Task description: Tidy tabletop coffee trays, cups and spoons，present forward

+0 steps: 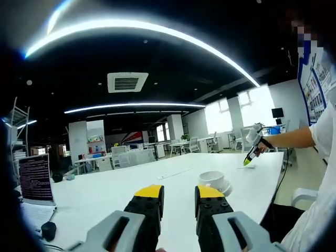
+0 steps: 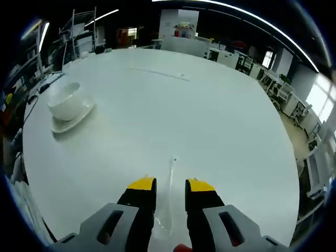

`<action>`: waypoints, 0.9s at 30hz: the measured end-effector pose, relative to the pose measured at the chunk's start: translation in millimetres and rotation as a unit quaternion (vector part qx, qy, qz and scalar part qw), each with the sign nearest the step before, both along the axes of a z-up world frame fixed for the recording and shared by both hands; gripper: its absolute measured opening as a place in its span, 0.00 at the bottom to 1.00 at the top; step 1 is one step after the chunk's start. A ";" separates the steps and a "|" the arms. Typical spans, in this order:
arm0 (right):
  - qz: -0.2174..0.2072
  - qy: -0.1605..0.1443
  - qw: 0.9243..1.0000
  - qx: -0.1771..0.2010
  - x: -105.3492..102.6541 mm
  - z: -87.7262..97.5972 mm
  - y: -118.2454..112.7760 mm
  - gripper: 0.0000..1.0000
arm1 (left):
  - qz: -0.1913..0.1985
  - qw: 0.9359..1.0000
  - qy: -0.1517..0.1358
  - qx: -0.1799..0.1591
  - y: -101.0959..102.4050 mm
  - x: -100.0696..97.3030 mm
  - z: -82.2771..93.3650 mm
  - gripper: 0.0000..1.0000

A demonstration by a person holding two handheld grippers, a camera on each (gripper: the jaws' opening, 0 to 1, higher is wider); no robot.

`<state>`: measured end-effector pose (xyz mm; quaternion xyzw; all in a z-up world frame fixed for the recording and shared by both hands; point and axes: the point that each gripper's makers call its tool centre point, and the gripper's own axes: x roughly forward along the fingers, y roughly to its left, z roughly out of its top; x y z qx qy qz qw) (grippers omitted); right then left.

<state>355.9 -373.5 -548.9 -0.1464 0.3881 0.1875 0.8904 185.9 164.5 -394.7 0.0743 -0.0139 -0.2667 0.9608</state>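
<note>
White tabletop spreads across an open office with dark ceiling and long curved light strips.

In the left gripper view, the left gripper rises from the bottom centre of the frame, its yellow-tipped jaws standing a little apart with only bare table seen between them; they hold nothing. Just beyond the right jaw, lower right of centre, a white cup sits on a white saucer. Farther right, at mid-height, a person's hand holds the right gripper tip-down at the table; whether those jaws are parted cannot be told from here. A sleeve and forearm run off to the right edge. At the left edge stands a laptop with a lit screen, and a small dark object lies at the lower left.

In the right gripper view, the right gripper comes up from the bottom centre, jaws slightly apart. A thin, pale spoon lies on the table in the gap between them, its handle running up toward frame centre and its bowl low between the jaws; the jaws do not appear to pinch it. The cup on its saucer sits in the left of the frame, well apart from the spoon. Desks and chairs fill the upper right background.
</note>
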 end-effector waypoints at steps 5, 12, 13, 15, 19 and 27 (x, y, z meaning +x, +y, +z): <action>-0.010 0.008 1.000 0.003 3.5 -11.0 -3.8 0.22 | 0.002 1.000 -0.002 -0.001 0.4 0.1 1.4 0.25; -0.022 0.018 0.999 0.015 2.7 -18.3 -8.0 0.20 | 0.005 1.000 -0.008 -0.003 3.6 1.4 6.0 0.25; -0.027 0.022 0.999 0.021 2.7 -18.6 -7.9 0.20 | 0.005 1.000 -0.008 -0.006 4.7 1.6 6.4 0.25; -0.028 0.023 0.999 0.025 1.9 -18.8 -7.0 0.18 | 0.009 1.000 -0.009 -0.007 7.0 2.0 6.0 0.25; -0.028 0.024 0.999 0.018 0.2 -18.8 -6.9 0.10 | 0.013 1.000 -0.006 -0.016 10.6 3.6 2.9 0.25; -0.029 0.022 0.999 0.012 -1.7 -17.9 -5.9 0.06 | 0.014 1.000 -0.001 -0.019 10.6 5.5 -0.2 0.25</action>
